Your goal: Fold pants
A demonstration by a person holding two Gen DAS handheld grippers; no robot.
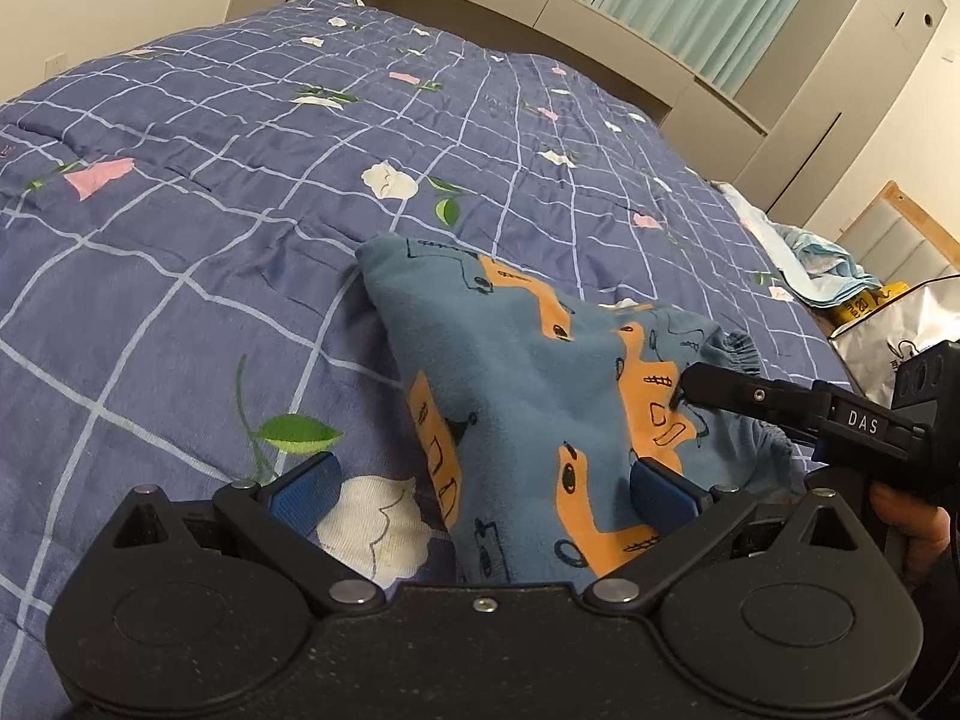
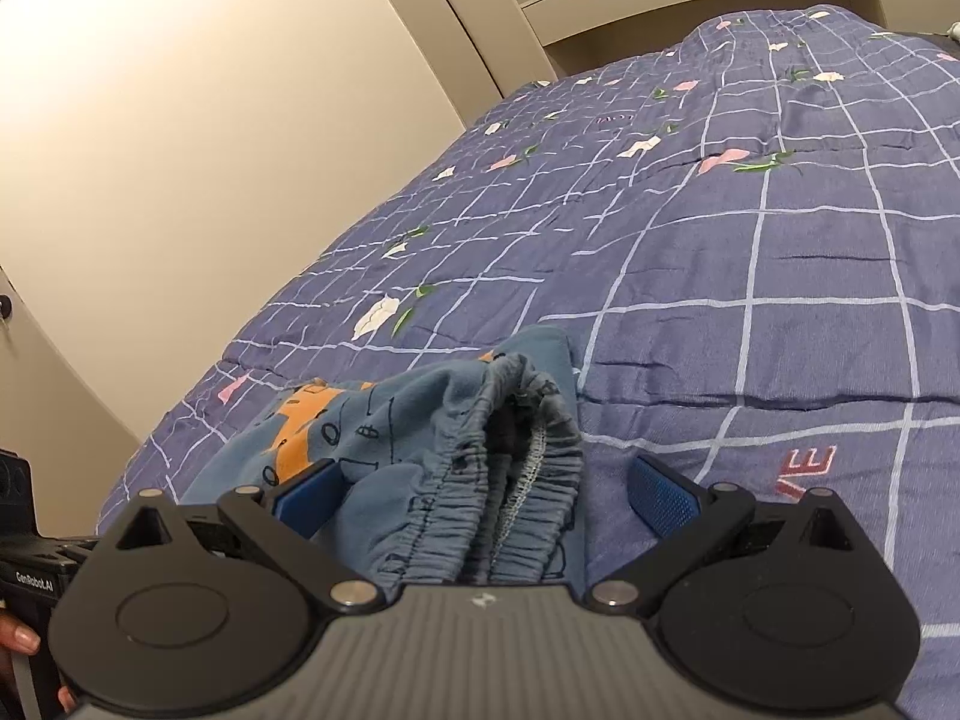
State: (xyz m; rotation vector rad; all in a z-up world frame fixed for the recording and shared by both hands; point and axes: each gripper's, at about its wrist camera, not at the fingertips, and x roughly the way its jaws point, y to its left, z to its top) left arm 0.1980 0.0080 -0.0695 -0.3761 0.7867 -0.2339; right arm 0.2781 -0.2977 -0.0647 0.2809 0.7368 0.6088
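Observation:
Small blue pants with orange print lie bunched on the purple checked quilt. My left gripper is open, its blue pads wide apart, with the pants' folded edge lying between them. My right gripper is open too, and the gathered elastic waistband of the pants sits between its pads. In the left wrist view the right gripper's black finger touches the cloth near the waistband.
The quilt covers a large bed. Beige wardrobes stand beside it, with a headboard shelf behind. Light blue clothes and a silver bag lie at the bed's right edge.

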